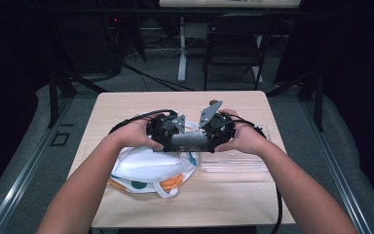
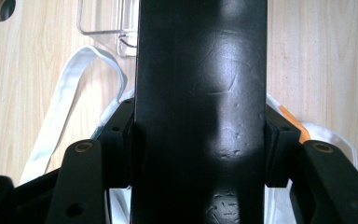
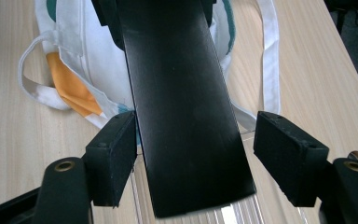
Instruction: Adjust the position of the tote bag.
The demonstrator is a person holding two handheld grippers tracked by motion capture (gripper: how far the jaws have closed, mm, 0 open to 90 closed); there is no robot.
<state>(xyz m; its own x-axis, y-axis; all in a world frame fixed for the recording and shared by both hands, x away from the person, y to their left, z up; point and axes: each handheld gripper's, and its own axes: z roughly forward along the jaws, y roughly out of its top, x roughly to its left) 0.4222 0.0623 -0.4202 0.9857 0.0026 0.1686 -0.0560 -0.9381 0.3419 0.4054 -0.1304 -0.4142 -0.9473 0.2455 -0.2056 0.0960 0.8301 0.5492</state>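
Note:
A flat black slab (image 1: 190, 141) is held level above the middle of the wooden table (image 1: 126, 105), between my two grippers, which face each other. My left gripper (image 1: 177, 140) comes in from the left. In the left gripper view its jaws (image 2: 200, 140) are shut on the slab (image 2: 200, 70), with a pad pressed against each long edge. My right gripper (image 1: 205, 140) comes in from the right. In the right gripper view its jaws (image 3: 200, 158) straddle the slab (image 3: 182, 93). One pad (image 3: 114, 158) lies against it and the other pad (image 3: 289, 158) stands clear of it.
A white cloth bag (image 1: 146, 168) with orange and teal patches lies under and in front of the left hand, its straps loose (image 2: 60, 116) (image 3: 88, 56). A clear plastic tray (image 1: 233, 161) sits on the table's right half. A chair (image 1: 233, 44) stands beyond the far edge.

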